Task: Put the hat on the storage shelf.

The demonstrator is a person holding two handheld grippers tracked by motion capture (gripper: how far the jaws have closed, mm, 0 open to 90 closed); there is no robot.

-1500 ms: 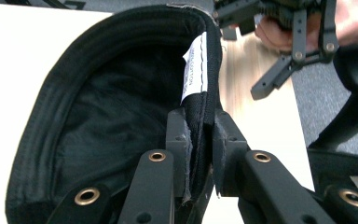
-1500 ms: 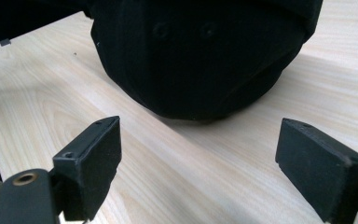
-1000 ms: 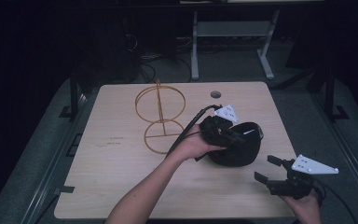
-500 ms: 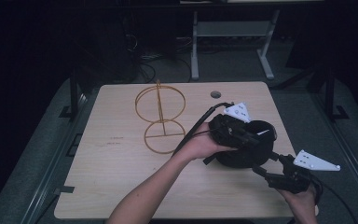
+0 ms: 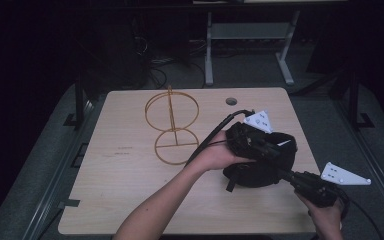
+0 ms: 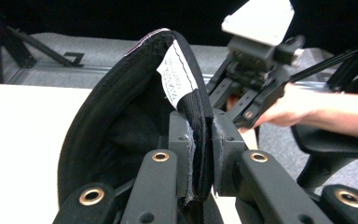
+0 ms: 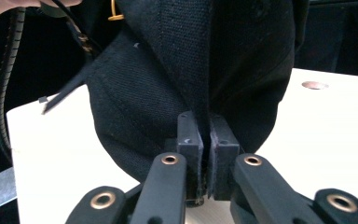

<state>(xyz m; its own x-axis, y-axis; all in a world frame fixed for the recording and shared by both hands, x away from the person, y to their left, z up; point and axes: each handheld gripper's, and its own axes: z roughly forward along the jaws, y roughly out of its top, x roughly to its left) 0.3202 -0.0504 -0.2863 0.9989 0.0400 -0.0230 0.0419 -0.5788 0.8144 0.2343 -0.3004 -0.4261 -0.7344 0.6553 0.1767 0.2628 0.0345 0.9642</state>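
while both grippers clamped black cap (image 5: 260, 167), it sat raised at right part of surface (image 5: 130, 200), well apart from gold wire stand (image 5: 172, 125). left gripper (image 6: 200, 154) pinched inner band by white label (image 6: 177, 74); right gripper (image 7: 205, 154) pinched outer fabric. step judged: two-handed lift. next move likely called for carrying cap toward stand, both grips kept firm.
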